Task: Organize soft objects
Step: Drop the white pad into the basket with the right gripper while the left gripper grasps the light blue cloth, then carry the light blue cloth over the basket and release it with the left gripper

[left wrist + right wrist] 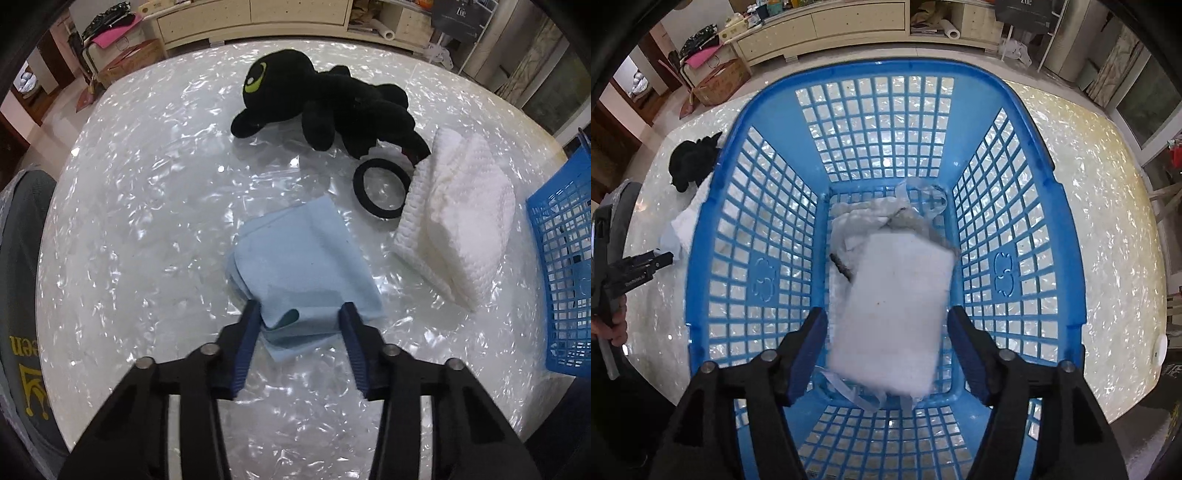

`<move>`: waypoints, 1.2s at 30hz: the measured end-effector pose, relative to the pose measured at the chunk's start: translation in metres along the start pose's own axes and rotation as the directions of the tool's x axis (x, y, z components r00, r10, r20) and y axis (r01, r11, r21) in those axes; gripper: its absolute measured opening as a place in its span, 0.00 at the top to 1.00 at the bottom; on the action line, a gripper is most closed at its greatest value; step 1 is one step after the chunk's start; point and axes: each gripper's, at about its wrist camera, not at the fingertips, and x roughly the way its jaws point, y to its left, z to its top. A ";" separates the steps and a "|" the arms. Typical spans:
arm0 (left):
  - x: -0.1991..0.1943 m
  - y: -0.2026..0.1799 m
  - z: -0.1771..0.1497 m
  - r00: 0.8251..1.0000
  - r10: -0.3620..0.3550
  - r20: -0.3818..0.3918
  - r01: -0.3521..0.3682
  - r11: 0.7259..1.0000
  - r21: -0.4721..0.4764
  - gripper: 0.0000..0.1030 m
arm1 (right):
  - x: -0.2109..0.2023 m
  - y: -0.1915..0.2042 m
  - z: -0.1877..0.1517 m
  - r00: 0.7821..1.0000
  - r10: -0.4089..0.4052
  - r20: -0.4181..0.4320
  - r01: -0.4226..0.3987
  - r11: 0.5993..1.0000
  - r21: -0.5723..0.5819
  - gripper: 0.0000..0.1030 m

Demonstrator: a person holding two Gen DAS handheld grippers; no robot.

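The left gripper (299, 317) is wide open, straddling the blue cloth (299, 266) on the counter (147, 221). The right gripper (886, 332) is wide open, empty, above the white pad (894, 314) in the basket (768, 122). Risk: closing pinches one fold only, so the cloth unfolds toward 12 o'clock.

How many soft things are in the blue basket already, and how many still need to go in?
Done: the blue basket holds a white pad on top of a thin clear bag. In hand: the open left gripper straddles the light blue cloth, not yet gripping. Left on the table: that cloth, the black plush toy, the black band and the white knitted towel. The right gripper is open above the basket.
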 end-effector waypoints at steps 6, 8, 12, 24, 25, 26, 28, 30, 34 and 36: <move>0.000 0.009 0.001 0.997 -0.073 0.018 0.073 0.997 -0.017 0.92 | -0.020 0.006 -0.007 0.999 -0.011 0.053 0.012 1.000 -0.011 0.09; 0.001 0.010 0.001 0.997 -0.075 0.023 0.075 0.997 -0.012 0.93 | -0.025 0.004 -0.011 0.998 -0.012 0.056 0.012 1.000 -0.002 0.08; -0.007 0.017 -0.008 0.994 -0.106 0.035 0.107 0.994 -0.022 0.94 | -0.031 0.000 -0.020 0.998 -0.027 0.060 0.026 1.000 0.014 0.04; -0.057 0.022 -0.035 0.981 -0.162 0.106 0.161 0.987 0.015 0.94 | -0.054 -0.006 -0.048 0.995 -0.044 0.094 0.039 0.998 0.055 0.01; -0.066 0.019 -0.037 0.980 -0.164 0.117 0.162 0.986 0.023 0.94 | -0.057 -0.006 -0.051 0.994 -0.048 0.100 0.043 0.998 0.056 0.01; -0.071 0.017 -0.035 0.979 -0.166 0.122 0.164 0.986 0.026 0.94 | -0.058 -0.007 -0.052 0.993 -0.055 0.106 0.049 0.997 0.057 0.01; -0.086 0.010 -0.038 0.973 -0.182 0.141 0.177 0.983 0.046 0.94 | -0.063 -0.008 -0.055 0.991 -0.062 0.123 0.055 0.997 0.058 0.01; -0.102 0.005 -0.046 0.968 -0.192 0.160 0.184 0.981 0.068 0.94 | -0.068 -0.011 -0.060 0.988 -0.062 0.142 0.053 0.997 0.062 0.01; -0.128 -0.013 -0.046 0.959 -0.215 0.186 0.198 0.974 0.109 0.94 | -0.078 -0.020 -0.069 0.983 -0.055 0.174 0.041 0.996 0.081 0.00; -0.135 -0.024 -0.046 0.956 -0.222 0.191 0.200 0.971 0.128 0.94 | -0.080 -0.023 -0.073 0.981 -0.061 0.185 0.045 0.995 0.088 0.01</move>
